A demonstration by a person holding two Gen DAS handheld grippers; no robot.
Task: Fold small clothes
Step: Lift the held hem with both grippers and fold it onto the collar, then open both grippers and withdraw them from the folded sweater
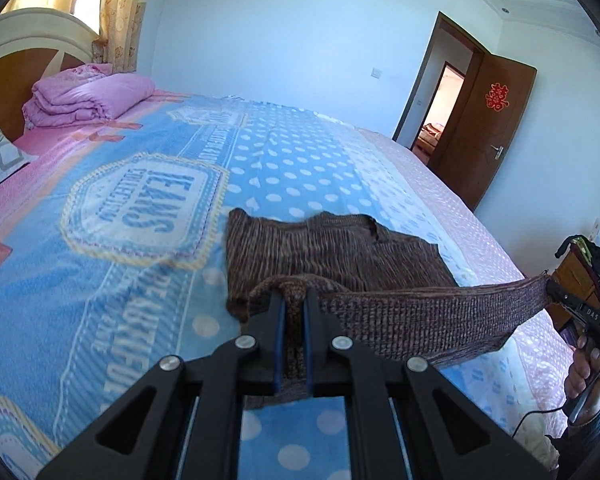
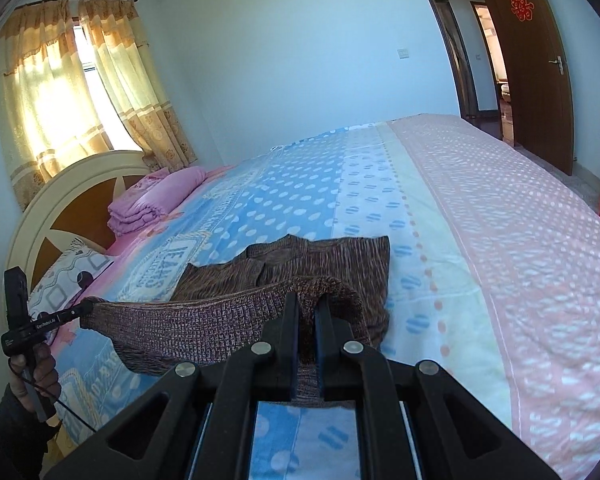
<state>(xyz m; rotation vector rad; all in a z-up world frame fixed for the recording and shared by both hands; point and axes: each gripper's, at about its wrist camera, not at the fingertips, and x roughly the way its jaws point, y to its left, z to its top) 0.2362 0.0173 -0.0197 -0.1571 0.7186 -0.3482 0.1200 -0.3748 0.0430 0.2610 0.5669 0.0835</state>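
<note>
Knitwear first: the brown knitted garment (image 1: 332, 252) lies on the blue dotted part of the bedspread (image 1: 300, 160), and you are holding its near edge off the bed with both tools. Your left gripper (image 1: 294, 300) is clamped on one corner of that edge, the fabric bunched between its blue pads and hanging down between the fingers. Your right gripper (image 2: 308, 304) is clenched on the other corner in the same way, a fold of knit humped over its fingertips. Between the two grips the lifted edge runs as a taut band, while the rest of the garment stays flat on the bed beyond it, partly folded over itself. In the left wrist view you can see the right tool at the far right edge with your right hand (image 1: 584, 372) around its handle and a thin cable trailing below; in the right wrist view the left tool shows at the left edge, your left hand (image 2: 40, 372) gripping it low. A folded pink quilt (image 1: 88, 96) sits at the head of the bed against the headboard (image 2: 72, 200), well apart from the garment. Yellow curtains (image 2: 60, 80) hang behind it, and a brown door (image 1: 484, 128) with a red paper ornament stands open across the room.
</note>
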